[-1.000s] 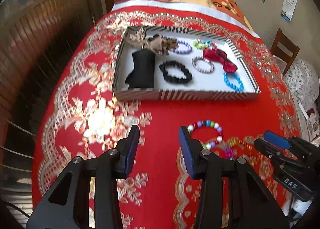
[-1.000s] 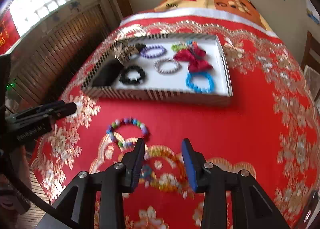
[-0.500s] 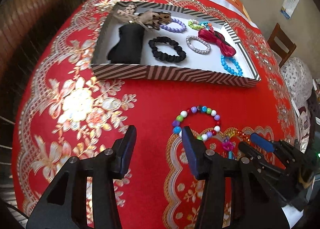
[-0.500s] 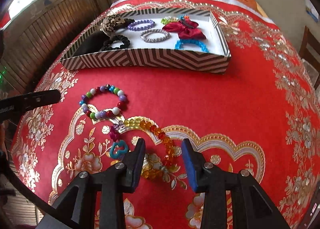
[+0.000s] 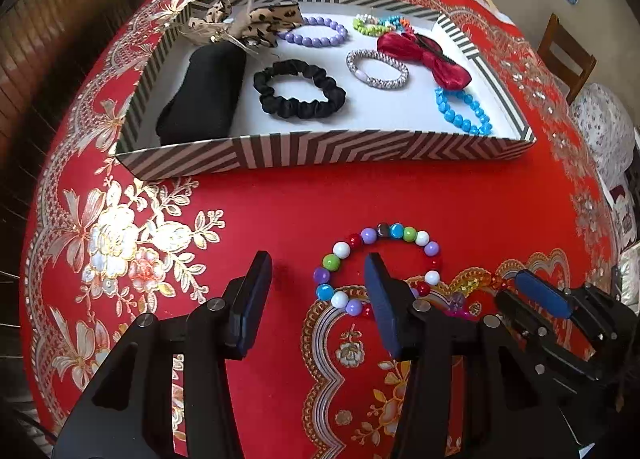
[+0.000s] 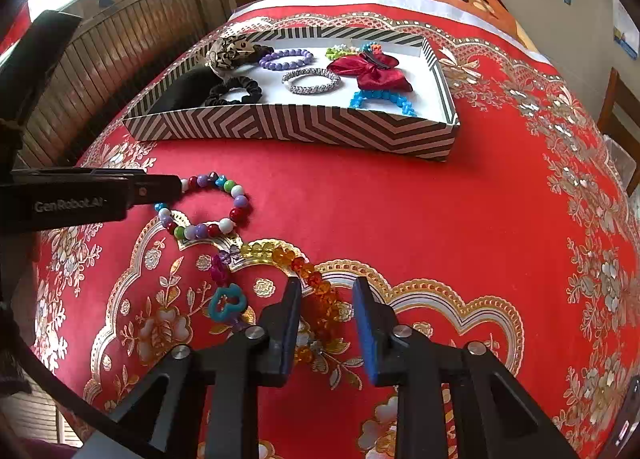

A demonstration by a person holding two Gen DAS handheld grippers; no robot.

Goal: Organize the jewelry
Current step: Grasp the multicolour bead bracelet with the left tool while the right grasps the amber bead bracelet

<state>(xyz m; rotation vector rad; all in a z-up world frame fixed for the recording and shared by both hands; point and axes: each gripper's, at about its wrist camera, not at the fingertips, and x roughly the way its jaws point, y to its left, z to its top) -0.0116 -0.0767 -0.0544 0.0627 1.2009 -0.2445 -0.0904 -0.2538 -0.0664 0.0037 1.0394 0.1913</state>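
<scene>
A multicoloured bead bracelet point(image 5: 342, 249) lies on the red cloth. My left gripper point(image 5: 316, 287) is open and low over it, with the ring's left side between the fingers and the right finger inside the ring. From the right wrist, that bracelet point(image 6: 240, 201) shows beside a left finger point(image 6: 156, 187). An amber bead bracelet point(image 6: 308, 271) with teal and magenta charms point(image 6: 226, 305) runs between the fingers of my right gripper point(image 6: 326, 311). Its jaws are closing and the pads stand a little off the beads. The right gripper point(image 5: 524, 303) sits at the lower right of the left wrist view.
A striped box point(image 5: 320, 151) at the back holds several bracelets, a black scrunchie point(image 5: 300, 89), a red bow point(image 5: 424, 59), a leopard bow and a black pouch. A wooden chair point(image 5: 564, 55) stands at the right. Wooden slats run along the left.
Both grippers have come down close to the cloth. The left one has moved onto the multicoloured bracelet. The right one's jaws have narrowed around the amber beads.
</scene>
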